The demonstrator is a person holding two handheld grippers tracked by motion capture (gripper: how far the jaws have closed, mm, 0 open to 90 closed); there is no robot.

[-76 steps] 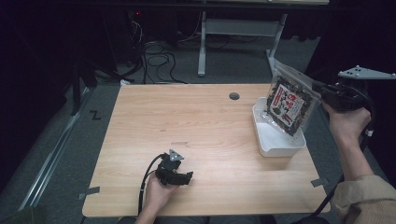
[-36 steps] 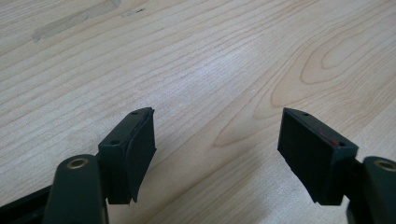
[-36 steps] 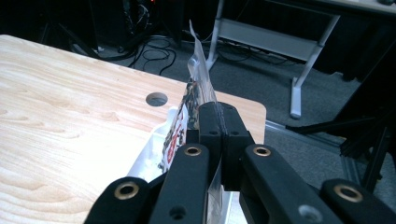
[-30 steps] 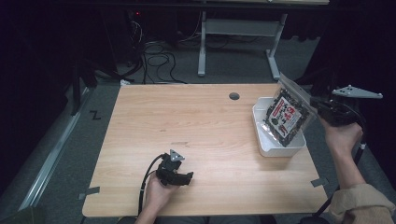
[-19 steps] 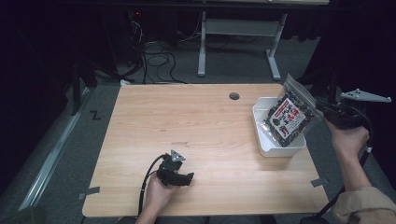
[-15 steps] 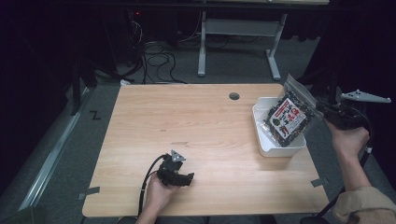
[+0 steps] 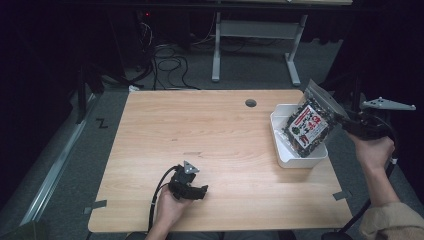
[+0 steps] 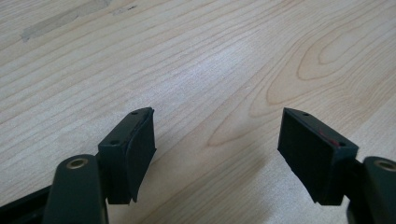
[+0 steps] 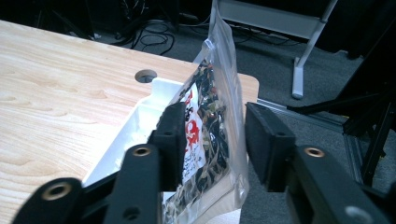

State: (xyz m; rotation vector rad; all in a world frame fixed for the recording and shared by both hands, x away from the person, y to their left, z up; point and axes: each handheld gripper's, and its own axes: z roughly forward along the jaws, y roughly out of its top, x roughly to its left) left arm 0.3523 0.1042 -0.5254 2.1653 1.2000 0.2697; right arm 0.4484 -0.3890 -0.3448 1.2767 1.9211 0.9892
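Clear plastic pouch of dark dried snack with red label (image 7: 309,126) stands tilted in the white rectangular plastic bin (image 7: 286,153) at the table's (image 7: 210,130) right edge. My right hand-held gripper (image 9: 212,140) straddles it, jaws parted: drop looks done, retreat left. Left hand-held gripper (image 8: 217,149) rests released, empty.

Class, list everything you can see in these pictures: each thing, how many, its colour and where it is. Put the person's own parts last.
Table: one, light wood, centre.
Cable hole: one, dark, table's far edge.
Bin: one, white, table's right edge.
Snack bag: one, clear with red-and-white label and dark contents, tilted over the bin.
Tape pieces: grey, on the floor by the table's near corners.
Desk frame: one, grey, behind the table.
Left tongs: black, open, resting on the table near its front edge.
Right tongs: black, either side of the bag; grip unclear.
Hands: two, one per tongs.
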